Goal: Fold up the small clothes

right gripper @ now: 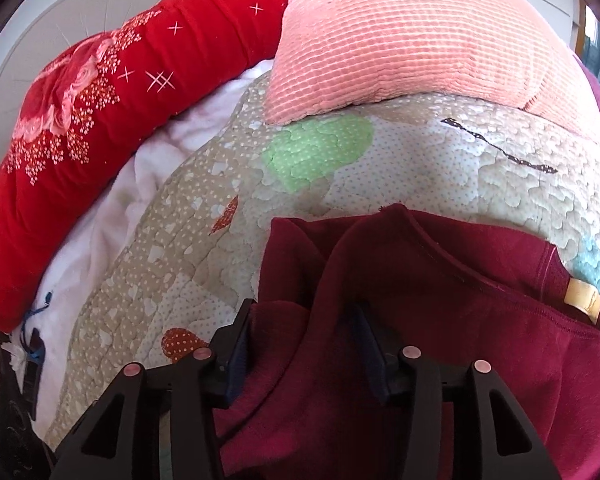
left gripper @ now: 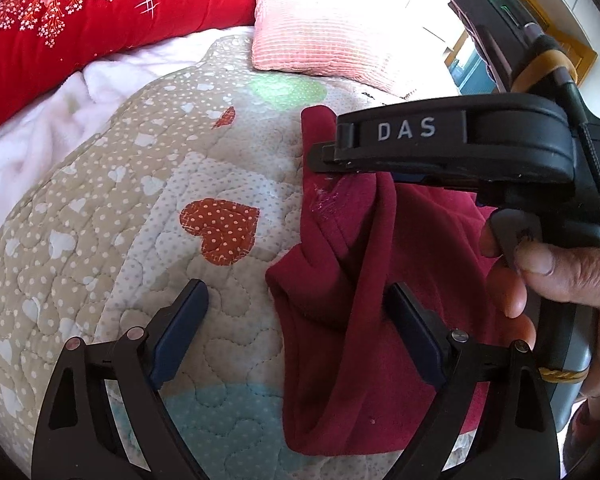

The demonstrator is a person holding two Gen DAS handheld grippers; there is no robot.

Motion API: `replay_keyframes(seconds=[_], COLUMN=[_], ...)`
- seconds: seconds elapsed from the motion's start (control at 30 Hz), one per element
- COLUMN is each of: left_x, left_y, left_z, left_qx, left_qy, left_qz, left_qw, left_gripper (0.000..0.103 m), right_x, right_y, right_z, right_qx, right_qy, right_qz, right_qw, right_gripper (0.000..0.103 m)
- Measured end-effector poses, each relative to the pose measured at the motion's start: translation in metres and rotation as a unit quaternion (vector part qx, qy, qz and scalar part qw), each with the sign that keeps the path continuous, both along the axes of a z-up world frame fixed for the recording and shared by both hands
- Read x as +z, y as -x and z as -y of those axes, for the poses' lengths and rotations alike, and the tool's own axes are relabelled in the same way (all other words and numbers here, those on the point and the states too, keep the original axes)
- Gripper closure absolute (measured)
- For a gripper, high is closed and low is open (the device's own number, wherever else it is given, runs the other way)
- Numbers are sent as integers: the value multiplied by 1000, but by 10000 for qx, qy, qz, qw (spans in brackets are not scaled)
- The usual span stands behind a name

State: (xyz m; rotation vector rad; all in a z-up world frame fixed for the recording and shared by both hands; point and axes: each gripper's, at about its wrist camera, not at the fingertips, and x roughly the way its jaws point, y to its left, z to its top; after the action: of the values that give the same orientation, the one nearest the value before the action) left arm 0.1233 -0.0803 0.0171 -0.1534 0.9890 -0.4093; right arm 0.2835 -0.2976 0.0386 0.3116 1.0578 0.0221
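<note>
While both hand-held grippers gape, the maroon garment (right gripper: pixel 440 320) lies bunched on the quilt (right gripper: pixel 440 168).

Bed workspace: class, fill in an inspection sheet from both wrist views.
Surface: patchwork heart quilt.
Job's things: maroon garment, bunched, cream label showing.
Clutter: red floral bolster, pink pillow, white blanket.
Grippers: left gripper open beside the garment's edge; right gripper part open, fabric between its fingers.
Cables: one on the right gripper's body.
Surroundings: bright doorway, little discernible.
</note>
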Motion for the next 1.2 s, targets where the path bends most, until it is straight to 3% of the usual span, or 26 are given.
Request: replay_keyframes(seconds=[0.3, 0.4, 0.47, 0.53, 0.57, 0.63, 0.77, 0.97, 1.13, 1.2], left_x=[-1, -1, 0, 1, 2, 6, 26, 76, 80, 64], left_y=[-3, -3, -2, -2, -2, 0, 16, 73, 100, 106], left_z=[1, 1, 1, -1, -3, -5, 0, 63, 144, 178], left_qx=[11, 6, -30, -269, -246, -253, -440, -1201, -1887, -2304], left_qy=[-6, -3, 60, 508, 676, 887, 1214, 845, 539, 586], left_qz=[4, 6, 34, -159, -276, -297, -263, 350, 356, -56], left_qw=[10000, 10000, 10000, 9982, 9970, 9953, 9913, 9885, 9799, 9713], left_gripper=[11, 12, 26, 61, 61, 73, 79, 81, 81, 91], right_x=[-3, -2, -1, 1, 4, 10, 27, 65, 67, 49], right_y=[1, 0, 3, 6, 10, 19, 48, 124, 209, 234], right_z=[-3, -7, -8, -7, -4, 4, 22, 70, 129, 152], right_qx=[5, 68, 77, 73, 51, 23, -116, -354, -1006, -1401], right_qy=[142, 316, 368, 290, 177, -107, -483, -919, -1295, -1416], right_qz=[88, 115, 194, 298, 378, 578, 1005, 1739, 2131, 2011], right_qw=[9999, 9994, 9991, 9991, 9991, 9983, 9937, 9798, 9632, 9591], right_gripper=[56, 61, 66, 72, 75, 78, 83, 87, 89, 91])
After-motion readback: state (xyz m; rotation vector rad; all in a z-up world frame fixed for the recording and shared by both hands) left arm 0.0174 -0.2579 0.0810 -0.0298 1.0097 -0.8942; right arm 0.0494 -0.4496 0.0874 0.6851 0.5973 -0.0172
